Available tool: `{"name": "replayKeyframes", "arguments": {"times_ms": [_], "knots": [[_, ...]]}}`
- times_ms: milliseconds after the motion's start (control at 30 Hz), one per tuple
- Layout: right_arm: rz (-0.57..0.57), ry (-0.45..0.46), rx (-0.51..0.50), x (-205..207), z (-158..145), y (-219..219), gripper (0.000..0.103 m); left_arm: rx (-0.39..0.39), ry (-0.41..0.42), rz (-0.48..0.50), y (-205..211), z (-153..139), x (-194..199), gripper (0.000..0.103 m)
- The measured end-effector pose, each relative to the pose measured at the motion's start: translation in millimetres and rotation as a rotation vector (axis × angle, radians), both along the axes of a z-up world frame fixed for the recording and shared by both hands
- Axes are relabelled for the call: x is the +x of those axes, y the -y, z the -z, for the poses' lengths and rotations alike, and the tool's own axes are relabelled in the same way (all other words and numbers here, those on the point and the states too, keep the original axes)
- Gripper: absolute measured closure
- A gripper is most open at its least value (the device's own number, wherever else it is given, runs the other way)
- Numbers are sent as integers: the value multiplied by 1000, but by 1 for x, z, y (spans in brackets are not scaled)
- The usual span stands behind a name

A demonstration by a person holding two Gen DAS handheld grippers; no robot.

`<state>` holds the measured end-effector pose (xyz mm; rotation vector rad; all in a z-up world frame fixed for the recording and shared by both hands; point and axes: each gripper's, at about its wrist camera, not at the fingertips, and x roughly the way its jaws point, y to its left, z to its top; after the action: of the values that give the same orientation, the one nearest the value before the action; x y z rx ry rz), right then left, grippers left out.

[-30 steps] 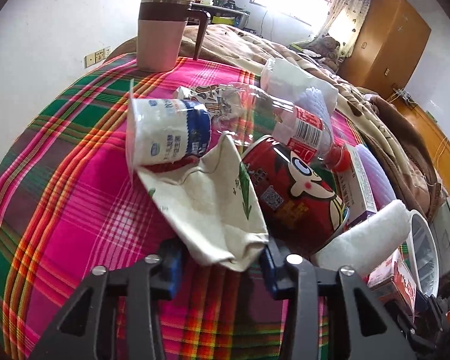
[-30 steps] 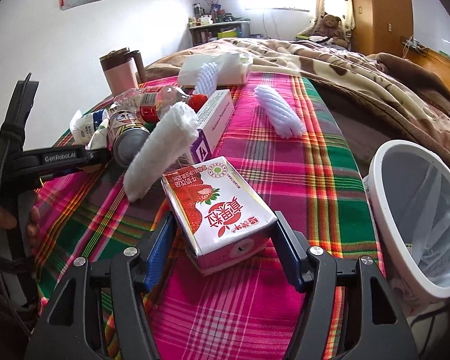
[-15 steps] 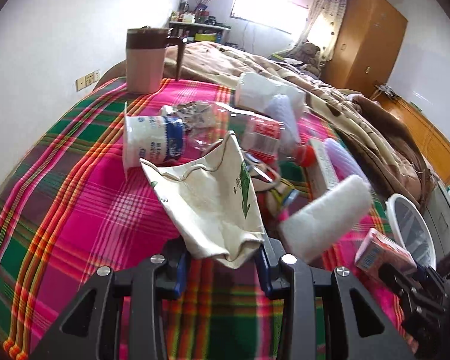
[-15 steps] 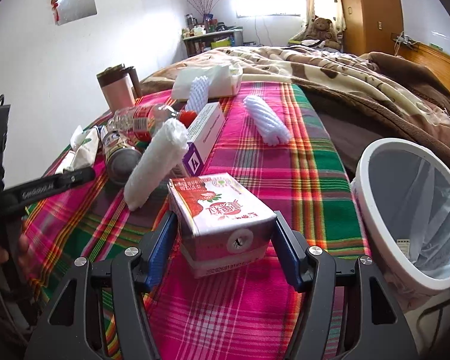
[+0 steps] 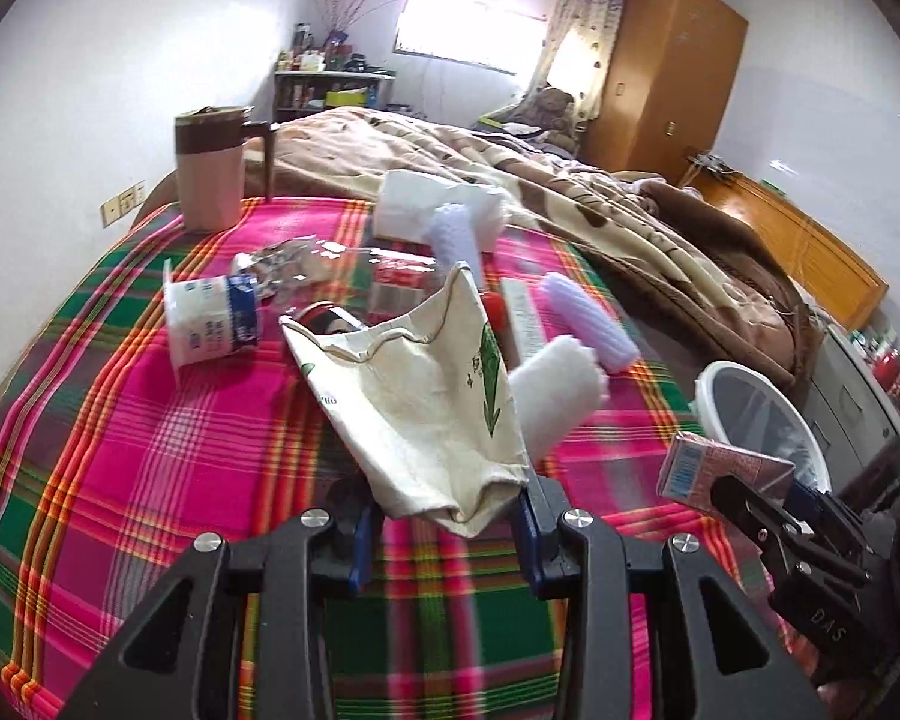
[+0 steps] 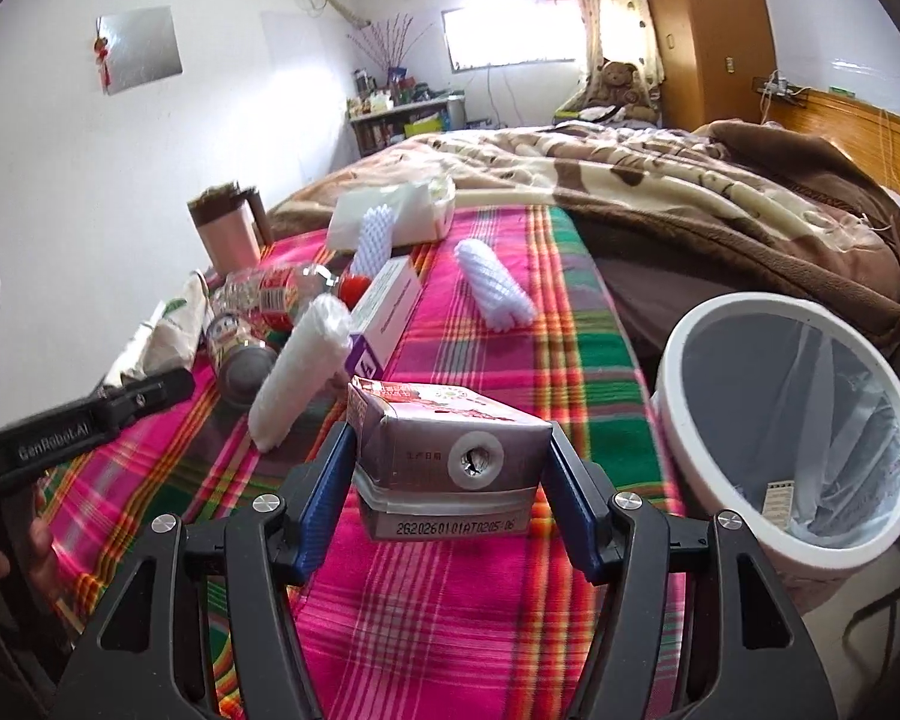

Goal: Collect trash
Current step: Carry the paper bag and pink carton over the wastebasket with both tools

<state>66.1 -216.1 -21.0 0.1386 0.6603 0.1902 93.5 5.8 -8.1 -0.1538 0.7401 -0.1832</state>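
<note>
Lifted since a second ago, our left gripper [image 5: 444, 534] pinches a crumpled cream wrapper [image 5: 426, 396] above the plaid cloth [image 5: 150, 450]; our right gripper [image 6: 450, 498] clamps a boxy pink carton [image 6: 450, 450] near the cloth's edge beside the round white bin [image 6: 690, 336].

a home bedroom: a bed under a rumpled brown-and-cream blanket [image 6: 660, 180], tall orange wooden wardrobe [image 5: 660, 69], curtained window [image 6: 510, 30], brown teddy bear [image 6: 621, 81].
</note>
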Motion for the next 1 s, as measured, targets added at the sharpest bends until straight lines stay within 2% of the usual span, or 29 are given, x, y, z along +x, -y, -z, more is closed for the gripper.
{"name": "replayKeyframes", "arguments": {"times_ms": [467,1000], "knots": [[126,69,4,-12,-21,44,40,42,56,154,66,-20,-1,65],[307,69,12,-13,-23,111,40,70,76,344,157,-29,9,64]]}}
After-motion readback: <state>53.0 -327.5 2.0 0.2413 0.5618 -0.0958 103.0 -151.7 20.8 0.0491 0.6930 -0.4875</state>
